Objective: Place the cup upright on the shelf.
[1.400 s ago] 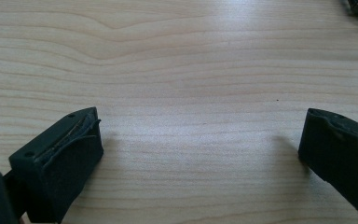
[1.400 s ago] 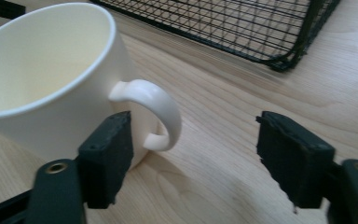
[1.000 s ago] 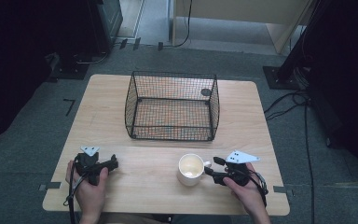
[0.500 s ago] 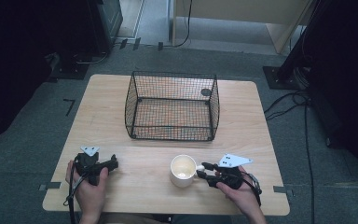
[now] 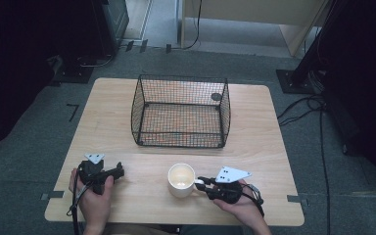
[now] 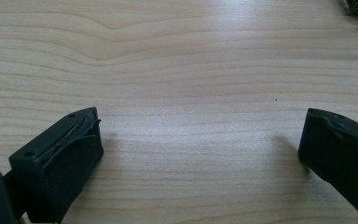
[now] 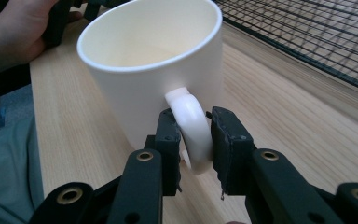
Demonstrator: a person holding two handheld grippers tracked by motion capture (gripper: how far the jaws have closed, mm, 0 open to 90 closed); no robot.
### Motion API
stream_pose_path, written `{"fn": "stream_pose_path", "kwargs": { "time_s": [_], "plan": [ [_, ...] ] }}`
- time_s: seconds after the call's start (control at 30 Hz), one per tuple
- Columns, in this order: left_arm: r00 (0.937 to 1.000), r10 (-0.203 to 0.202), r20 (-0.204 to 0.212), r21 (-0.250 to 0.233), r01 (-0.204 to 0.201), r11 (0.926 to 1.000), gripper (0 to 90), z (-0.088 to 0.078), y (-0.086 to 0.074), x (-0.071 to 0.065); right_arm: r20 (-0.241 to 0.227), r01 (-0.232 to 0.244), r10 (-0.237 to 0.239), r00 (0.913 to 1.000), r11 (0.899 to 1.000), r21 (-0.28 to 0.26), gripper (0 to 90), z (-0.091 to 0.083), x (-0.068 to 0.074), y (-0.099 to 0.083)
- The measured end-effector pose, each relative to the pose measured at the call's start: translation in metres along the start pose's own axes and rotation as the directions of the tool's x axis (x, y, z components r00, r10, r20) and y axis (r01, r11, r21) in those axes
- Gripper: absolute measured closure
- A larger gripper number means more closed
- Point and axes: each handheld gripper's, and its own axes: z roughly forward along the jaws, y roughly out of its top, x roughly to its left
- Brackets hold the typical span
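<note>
A cream mug (image 5: 180, 179) (image 7: 154, 65) stands near the table's front edge, its handle (image 7: 189, 122) pointing right. My right gripper (image 5: 200, 183) (image 7: 191, 140) is shut on that handle, one pad on each side. My left gripper (image 5: 119, 171) (image 6: 200, 140) rests at the front left of the table, held in a hand. Its jaws stand wide open over bare wood with nothing between them. A black wire basket (image 5: 181, 110) sits behind the mug at the table's middle.
The wooden table (image 5: 107, 122) has bare room left and right of the basket. A small dark round object (image 5: 216, 97) lies by the basket's far right corner. Cables (image 5: 318, 127) run over the floor on the right. The basket's mesh (image 7: 307, 32) is close behind the mug.
The right gripper has slid left with the mug, from the front right toward the table's middle, and now grips its handle. The left gripper has stayed put.
</note>
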Motion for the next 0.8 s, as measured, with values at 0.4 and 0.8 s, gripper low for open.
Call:
{"fn": "stream_pose_path", "kwargs": {
  "time_s": [0.4, 0.8],
  "plan": [
    [1.0000, 0.001, 0.001, 0.000, -0.001, 1.0000, 0.0, 0.000, 0.000, 0.000, -0.030, 0.050, -0.050, 0.9983, 0.999, 0.004, 77.8, 0.015, 0.016, 0.006],
    [1.0000, 0.003, 0.003, -0.001, -0.003, 1.0000, 0.0, 0.000, 0.000, 0.000, 0.026, 0.077, -0.076, 0.9967, 0.997, -0.030, 80.6, 0.023, 0.025, 0.013]
  ]
}}
